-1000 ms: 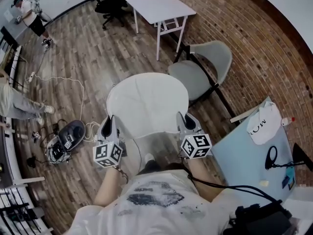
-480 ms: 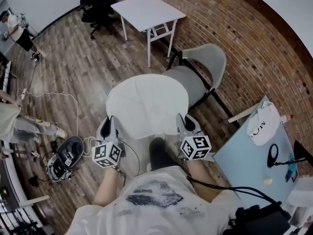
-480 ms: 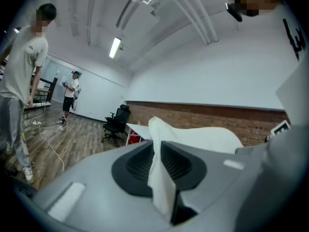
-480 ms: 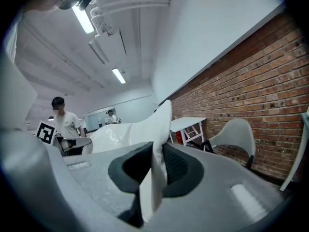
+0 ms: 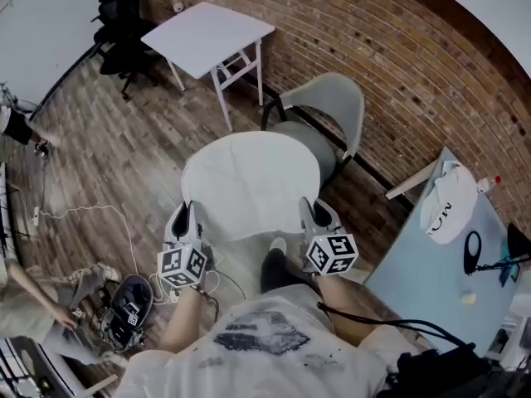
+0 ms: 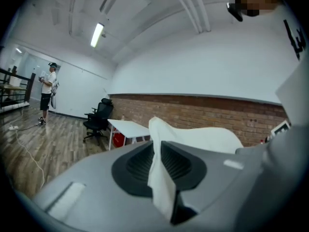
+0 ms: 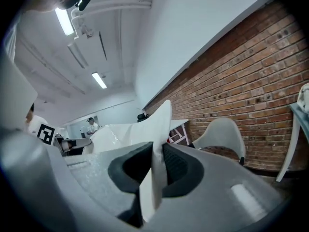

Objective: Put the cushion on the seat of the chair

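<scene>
Two grippers hold the cushion (image 5: 249,177), one on each side. Our left gripper (image 5: 186,219) pinches its left edge and our right gripper (image 5: 313,214) pinches its right edge. Both pairs of jaws are almost shut, with only a thin fold of white cloth squeezed between the pads. The cushion hangs flat in the air in front of us.

A second ago the chair (image 5: 330,99) stood off to the right, with bare floor (image 5: 124,139) between it and the cushion. Now we have turned and stepped toward it. From the head view, the far edge of the cushion covers part of the seat (image 5: 310,138). The grip has not changed at all.

We think this means we are carrying, and we are nearly there. The cushion is not on the seat yet. We still need to bring it over the middle of the seat, lower it, and then let go with both grippers.
</scene>
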Motion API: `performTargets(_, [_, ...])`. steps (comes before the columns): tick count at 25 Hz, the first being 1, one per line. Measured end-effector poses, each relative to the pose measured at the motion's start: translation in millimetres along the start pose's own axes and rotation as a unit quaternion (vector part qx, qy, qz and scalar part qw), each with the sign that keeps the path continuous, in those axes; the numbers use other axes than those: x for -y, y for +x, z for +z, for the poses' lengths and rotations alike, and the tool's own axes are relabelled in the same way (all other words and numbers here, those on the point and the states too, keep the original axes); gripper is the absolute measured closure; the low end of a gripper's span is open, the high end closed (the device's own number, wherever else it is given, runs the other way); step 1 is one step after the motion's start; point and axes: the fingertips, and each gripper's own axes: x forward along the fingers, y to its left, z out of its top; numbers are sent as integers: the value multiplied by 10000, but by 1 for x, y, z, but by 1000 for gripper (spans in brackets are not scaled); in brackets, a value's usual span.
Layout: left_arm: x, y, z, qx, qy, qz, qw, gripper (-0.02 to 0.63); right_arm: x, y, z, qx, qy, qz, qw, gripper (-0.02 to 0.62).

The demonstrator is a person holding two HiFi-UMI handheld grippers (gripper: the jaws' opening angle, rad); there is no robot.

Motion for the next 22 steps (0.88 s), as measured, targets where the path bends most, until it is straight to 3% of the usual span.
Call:
performTargets(9, [56,182,19,-362,256,-746,9962,563,108,72,49,146,325,-710,9968,551])
performTargets(17, [93,274,25,-595,461,-1268,9891,563,164,91,71,294,513,-1241,9905,551])
performTargets(22, [123,327,14,-778,513,-1794,9794,563,193,96,75,375,527,-1752,9824,551])
